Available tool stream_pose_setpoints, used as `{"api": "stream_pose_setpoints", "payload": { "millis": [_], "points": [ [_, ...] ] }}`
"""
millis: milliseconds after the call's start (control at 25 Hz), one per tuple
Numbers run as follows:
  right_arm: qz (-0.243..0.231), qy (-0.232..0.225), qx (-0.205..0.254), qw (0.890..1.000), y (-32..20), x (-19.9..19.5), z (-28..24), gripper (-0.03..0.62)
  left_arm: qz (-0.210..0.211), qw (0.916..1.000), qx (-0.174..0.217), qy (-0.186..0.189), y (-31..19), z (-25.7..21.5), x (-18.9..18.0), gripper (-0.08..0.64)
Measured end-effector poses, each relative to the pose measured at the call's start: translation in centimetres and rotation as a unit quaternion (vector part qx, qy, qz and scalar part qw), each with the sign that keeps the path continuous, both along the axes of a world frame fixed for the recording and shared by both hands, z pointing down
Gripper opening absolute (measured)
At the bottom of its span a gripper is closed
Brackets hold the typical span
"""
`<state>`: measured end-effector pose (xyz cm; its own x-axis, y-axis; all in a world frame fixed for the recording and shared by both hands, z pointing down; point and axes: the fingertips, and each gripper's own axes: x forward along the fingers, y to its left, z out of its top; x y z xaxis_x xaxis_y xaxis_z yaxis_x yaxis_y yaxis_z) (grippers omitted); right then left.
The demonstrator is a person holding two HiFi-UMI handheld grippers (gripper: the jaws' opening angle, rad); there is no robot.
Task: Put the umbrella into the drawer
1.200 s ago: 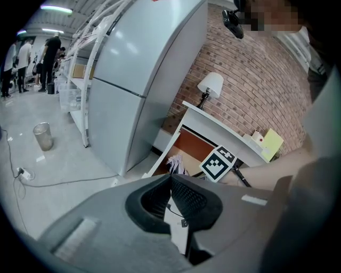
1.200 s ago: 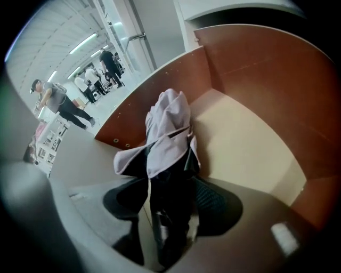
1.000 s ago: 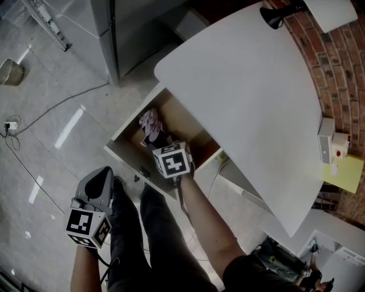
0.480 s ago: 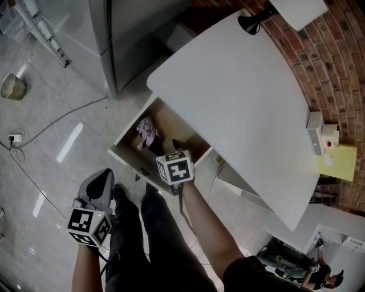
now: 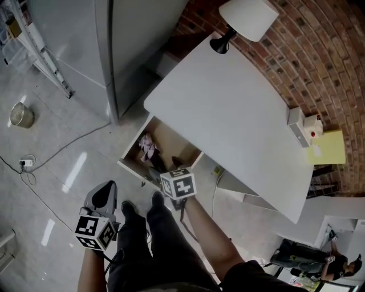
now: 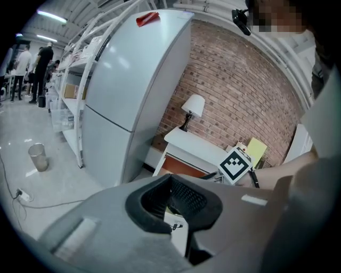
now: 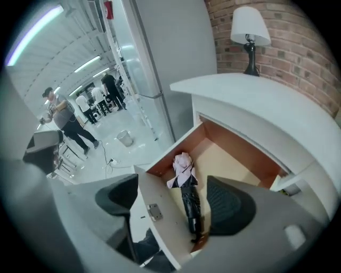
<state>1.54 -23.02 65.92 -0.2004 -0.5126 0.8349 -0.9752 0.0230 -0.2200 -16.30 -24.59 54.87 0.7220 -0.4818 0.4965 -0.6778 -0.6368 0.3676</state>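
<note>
A white tabletop with a lamp stands against a brick wall, with a grey fridge beside it. The umbrella lies in the open drawer, below the right tongs, which are spread wide and empty. The left tongs are closed, off to the side.

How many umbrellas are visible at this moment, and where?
1. The folded umbrella lies inside the open drawer, close behind its front panel, with one end pink and the rest black. Part of the drawer floor is hidden, so another cannot be ruled out.
</note>
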Motion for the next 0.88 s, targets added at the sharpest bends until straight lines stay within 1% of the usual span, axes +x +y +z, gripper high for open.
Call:
{"api": "stream_pose_setpoints", "payload": {
  "millis": [160, 280, 360, 480, 560, 600, 640, 680, 720, 800, 840, 880],
  "points": [
    [0.013, 0.004, 0.036, 0.999, 0.2, -0.5, -4.6, 0.399, 0.006, 0.9995, 0.012, 0.028, -0.5, -3.2, -1.0, 0.011],
    [0.016, 0.012, 0.061, 0.998, 0.6, -1.0, -7.8, 0.399, 0.004, 0.9988, 0.036, 0.031, -1.3, -5.1, -2.2, 0.011],
    [0.017, 0.011, 0.072, 0.997, 0.9, -1.4, -9.9, 0.396, 0.002, 0.9982, 0.042, 0.044, -1.4, -6.7, -2.6, 0.011],
    [0.011, -0.004, 0.076, 0.997, 1.0, -2.0, -12.8, 0.383, 0.003, 0.9967, 0.051, 0.063, -1.5, -8.7, -2.7, 0.011],
    [0.008, -0.003, 0.082, 0.997, 0.7, -2.4, -14.4, 0.328, 0.002, 0.9962, 0.054, 0.068, -1.4, -9.4, -2.9, 0.011],
    [0.009, 0.003, 0.088, 0.996, 0.6, -2.5, -15.1, 0.272, 0.001, 0.9962, 0.054, 0.069, -1.3, -9.6, -3.1, 0.011],
    [0.012, 0.011, 0.094, 0.995, 0.5, -2.5, -15.6, 0.19, 0.0, 0.9962, 0.053, 0.069, -1.1, -9.7, -3.2, 0.011],
    [0.014, 0.016, 0.1, 0.995, 0.4, -2.5, -16.2, 0.128, 0.0, 0.9961, 0.053, 0.07, -1.0, -9.8, -3.3, 0.011],
    [0.015, 0.018, 0.106, 0.994, 0.2, -2.5, -16.7, 0.105, 0.001, 0.996, 0.054, 0.071, -0.8, -10.0, -3.2, 0.011],
    [0.014, 0.017, 0.117, 0.993, -0.1, -2.6, -17.8, 0.084, 0.005, 0.9958, 0.059, 0.07, -0.5, -10.6, -2.9, 0.011],
    [0.013, 0.017, 0.123, 0.992, -0.2, -2.7, -18.3, 0.037, 0.007, 0.9957, 0.062, 0.068, -0.4, -10.8, -2.7, 0.011],
    [0.009, 0.018, 0.129, 0.991, -0.2, -2.7, -18.9, 0.005, 0.008, 0.9956, 0.066, 0.066, -0.3, -11.1, -2.5, 0.011]
  ]
}}
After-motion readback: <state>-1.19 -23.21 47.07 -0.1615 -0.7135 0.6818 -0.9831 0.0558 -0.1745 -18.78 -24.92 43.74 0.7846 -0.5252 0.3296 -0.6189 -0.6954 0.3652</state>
